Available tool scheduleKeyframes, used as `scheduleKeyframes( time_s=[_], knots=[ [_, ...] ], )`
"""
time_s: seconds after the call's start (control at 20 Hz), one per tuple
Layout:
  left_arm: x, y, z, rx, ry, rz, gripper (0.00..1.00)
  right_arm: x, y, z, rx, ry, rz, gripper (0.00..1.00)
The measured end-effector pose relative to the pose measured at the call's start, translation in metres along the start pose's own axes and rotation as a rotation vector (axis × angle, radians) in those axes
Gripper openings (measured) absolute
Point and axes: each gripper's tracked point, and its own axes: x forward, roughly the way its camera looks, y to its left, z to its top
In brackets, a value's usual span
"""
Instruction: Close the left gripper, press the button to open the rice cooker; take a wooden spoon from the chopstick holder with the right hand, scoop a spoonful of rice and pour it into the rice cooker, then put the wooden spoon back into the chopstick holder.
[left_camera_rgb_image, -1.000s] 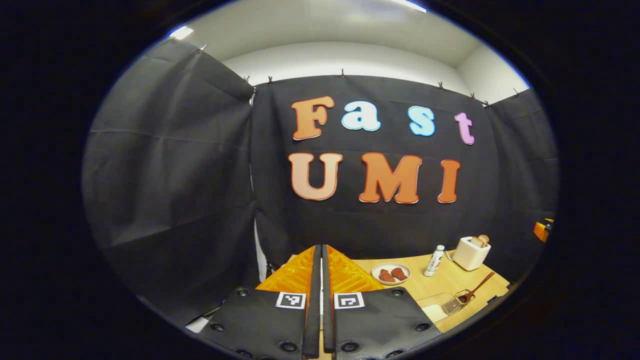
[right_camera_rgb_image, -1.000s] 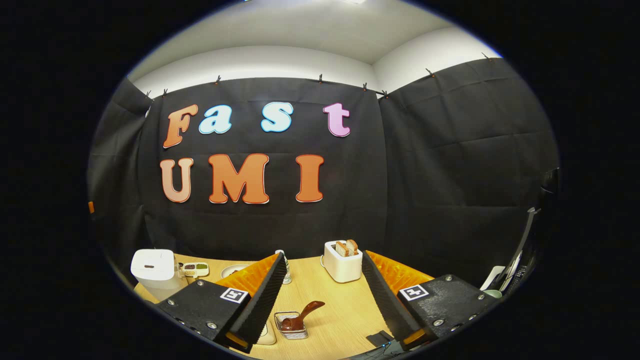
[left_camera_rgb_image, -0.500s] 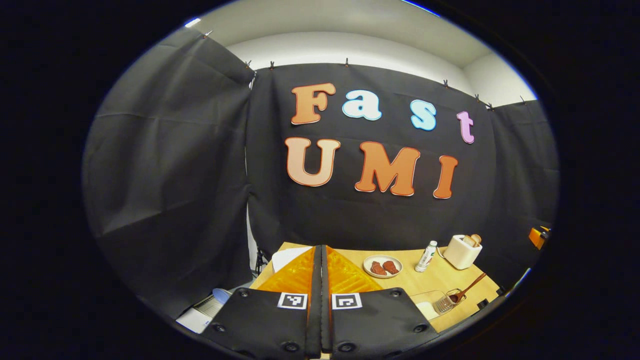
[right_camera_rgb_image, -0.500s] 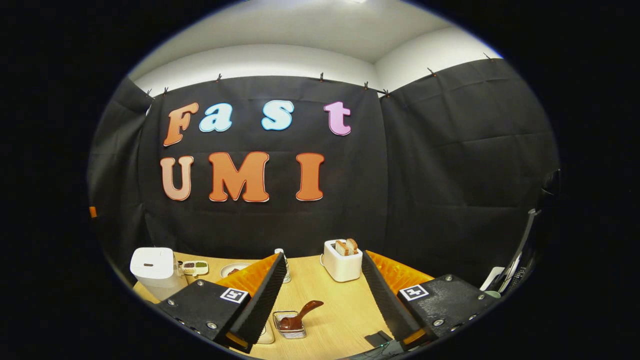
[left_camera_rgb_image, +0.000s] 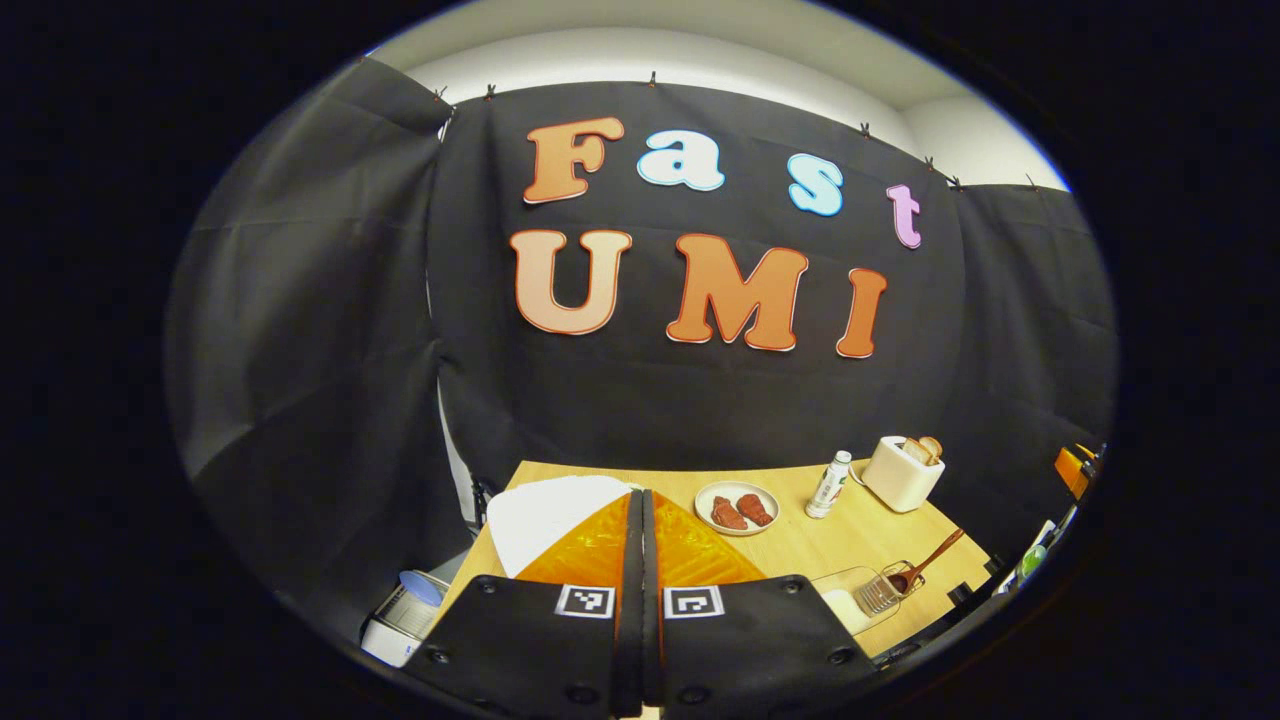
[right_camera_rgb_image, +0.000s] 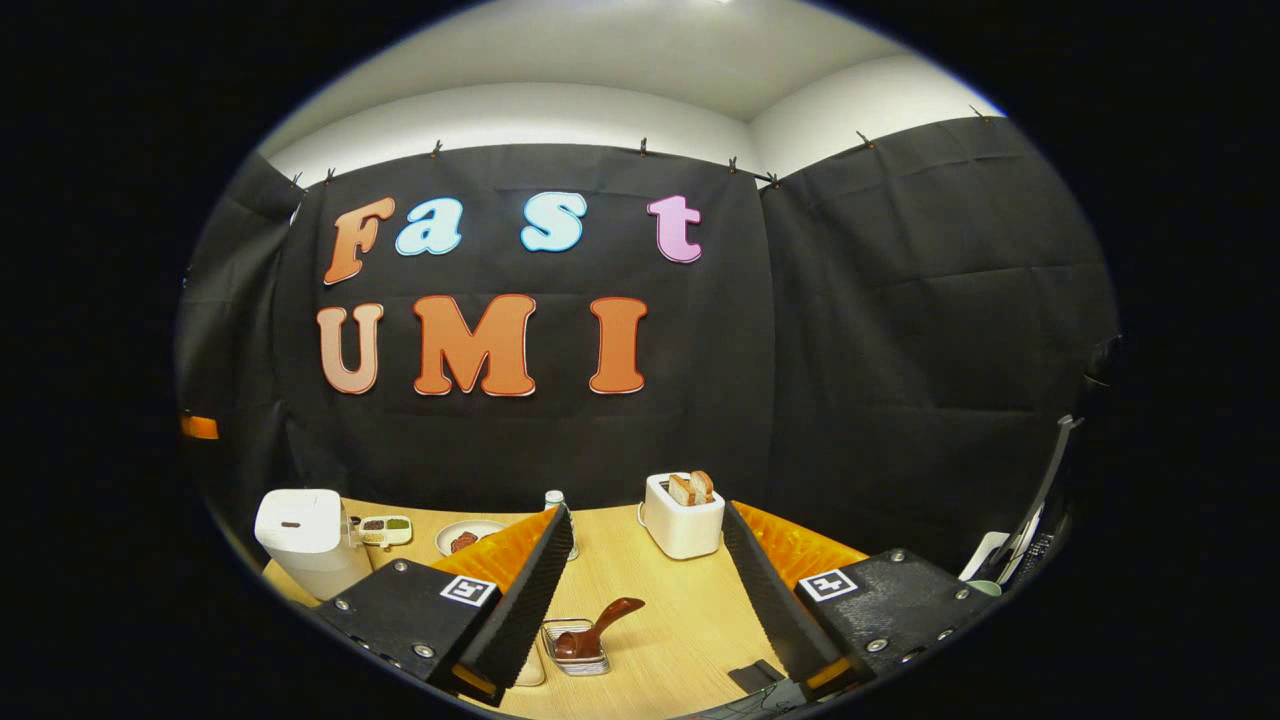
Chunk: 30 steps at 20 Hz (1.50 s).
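Hovering above the near left part of the wooden table (left_camera_rgb_image: 800, 550), left gripper (left_camera_rgb_image: 641, 500) with both fingers pressed flat together, nothing between them. Just beyond its tips, white rice cooker (left_camera_rgb_image: 545, 520), lid down, top partly hidden behind the fingers. Farther right in the left gripper view: plate (left_camera_rgb_image: 737, 506) with two reddish pieces of food, small white bottle (left_camera_rgb_image: 829, 484) standing upright, white toaster (left_camera_rgb_image: 903, 472) with bread slices poking out. Near the table's right front edge, wire chopstick holder (left_camera_rgb_image: 880, 594) with wooden spoon (left_camera_rgb_image: 925, 564) leaning out of it, handle pointing up and right; clear container (left_camera_rgb_image: 840, 600) just beside the holder on its left.

Held over the near edge of the table, right gripper (right_camera_rgb_image: 640, 560) with fingers spread wide, gripping nothing. Between those fingers and lower down in the right gripper view, chopstick holder (right_camera_rgb_image: 575, 650) with the dark spoon (right_camera_rgb_image: 595, 632) resting in it, handle tilted up to the right, not touched by either finger. Rice cooker (right_camera_rgb_image: 305, 535) far off at the table's left end, shut, well apart from the right gripper. Small tray of seasonings (right_camera_rgb_image: 385, 527) just beside the cooker, then the plate (right_camera_rgb_image: 465, 537), the bottle (right_camera_rgb_image: 553, 497) partly behind the left finger, and the toaster (right_camera_rgb_image: 682, 515) toward the back, near the black cloth wall.
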Motion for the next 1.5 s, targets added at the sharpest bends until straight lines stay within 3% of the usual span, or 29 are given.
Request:
scheduleKeyframes(
  time_s=[0.45,0.75,1.35,1.5],
  knots=[
    [0.103,0.015,-0.067,-0.005,0.176,0.006,0.04,0.007,-0.013,-0.009,-0.027,0.029,-0.041,0.94],
    [0.142,0.028,-0.127,-0.030,0.318,0.014,0.05,0.011,-0.013,-0.019,-0.049,0.058,-0.050,0.95],
    [0.151,0.034,-0.174,-0.044,0.455,0.040,0.05,0.021,0.005,-0.031,-0.054,0.088,-0.030,0.95],
    [0.153,0.033,-0.169,0.003,0.410,0.042,0.05,0.022,0.014,-0.041,-0.030,0.105,-0.007,0.95]
  ],
)
